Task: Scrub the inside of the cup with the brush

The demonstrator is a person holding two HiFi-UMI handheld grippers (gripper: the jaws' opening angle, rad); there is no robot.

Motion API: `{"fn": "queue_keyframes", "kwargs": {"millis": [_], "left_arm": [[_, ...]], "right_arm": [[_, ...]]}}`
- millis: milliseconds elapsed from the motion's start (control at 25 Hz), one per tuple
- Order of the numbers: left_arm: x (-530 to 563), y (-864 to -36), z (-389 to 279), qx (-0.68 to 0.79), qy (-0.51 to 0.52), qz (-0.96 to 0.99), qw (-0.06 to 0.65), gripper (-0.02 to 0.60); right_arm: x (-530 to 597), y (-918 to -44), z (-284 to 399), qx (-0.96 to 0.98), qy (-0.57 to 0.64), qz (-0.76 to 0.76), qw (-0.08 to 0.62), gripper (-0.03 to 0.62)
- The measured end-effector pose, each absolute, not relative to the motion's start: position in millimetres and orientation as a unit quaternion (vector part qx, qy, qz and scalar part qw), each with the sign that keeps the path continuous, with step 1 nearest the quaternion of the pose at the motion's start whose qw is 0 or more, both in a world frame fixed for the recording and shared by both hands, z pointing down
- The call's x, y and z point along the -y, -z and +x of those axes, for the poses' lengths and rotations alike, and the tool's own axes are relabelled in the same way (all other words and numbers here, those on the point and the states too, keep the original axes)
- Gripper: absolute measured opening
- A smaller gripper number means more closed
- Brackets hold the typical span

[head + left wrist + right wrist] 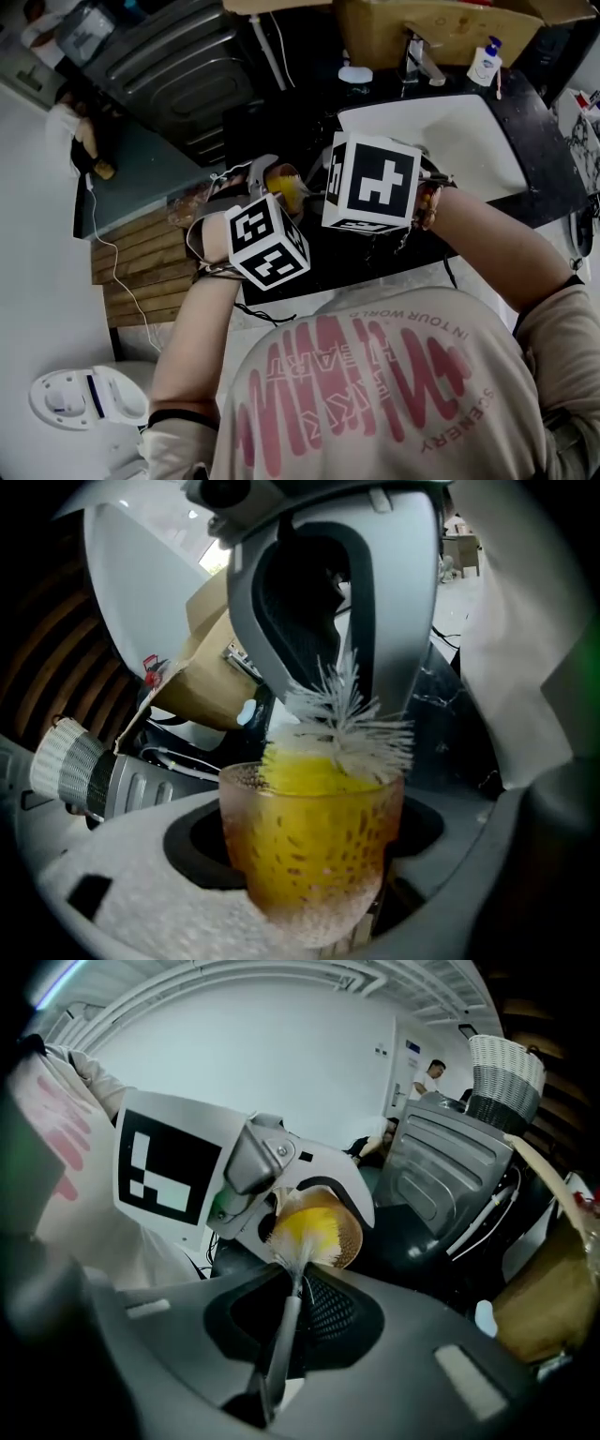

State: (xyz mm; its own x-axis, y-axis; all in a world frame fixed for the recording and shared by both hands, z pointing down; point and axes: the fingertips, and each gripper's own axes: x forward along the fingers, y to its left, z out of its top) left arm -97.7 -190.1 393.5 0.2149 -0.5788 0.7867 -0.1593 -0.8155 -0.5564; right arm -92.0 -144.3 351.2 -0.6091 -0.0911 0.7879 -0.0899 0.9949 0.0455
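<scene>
cup clamped in left claw opens toward right claw gripping brush, handle aligned with cup axis.

a black stone-look desk runs across the top of the head view, with a white rectangular sink basin set into it. on the desk's back edge stands a chrome tap over the basin, a white soap bottle with a blue cap just to its right, and a small pale oval object to its left, too small to tell apart. below the desk lies a pale floor. on the floor rest a brown slatted wooden board, a thin white cable trailing over the board, and a round white device near the lower left corner.
</scene>
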Motion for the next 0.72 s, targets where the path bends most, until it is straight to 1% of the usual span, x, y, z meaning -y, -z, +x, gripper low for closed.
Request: {"fn": "queue_keyframes", "kwargs": {"millis": [240, 440, 560, 720], "left_arm": [[185.0, -409.0, -103.6, -0.219, 0.624, -0.719, 0.214, 0.403], [173.8, -413.3, -109.0, -0.185, 0.631, -0.716, 0.235, 0.403], [168.2, -408.5, -112.3, -0.173, 0.616, -0.729, 0.244, 0.403], [157.7, -391.0, -108.9, -0.177, 0.548, -0.788, 0.216, 0.405]], "right_arm": [[144.1, -354.5, -94.6, 0.892, 0.013, 0.055, 0.448, 0.043], [144.6, -352.7, -94.9, 0.895, 0.009, 0.058, 0.441, 0.043], [143.5, -348.3, -96.2, 0.901, -0.003, 0.057, 0.430, 0.043], [137.7, -343.4, -98.3, 0.917, -0.042, 0.053, 0.394, 0.043]]}}
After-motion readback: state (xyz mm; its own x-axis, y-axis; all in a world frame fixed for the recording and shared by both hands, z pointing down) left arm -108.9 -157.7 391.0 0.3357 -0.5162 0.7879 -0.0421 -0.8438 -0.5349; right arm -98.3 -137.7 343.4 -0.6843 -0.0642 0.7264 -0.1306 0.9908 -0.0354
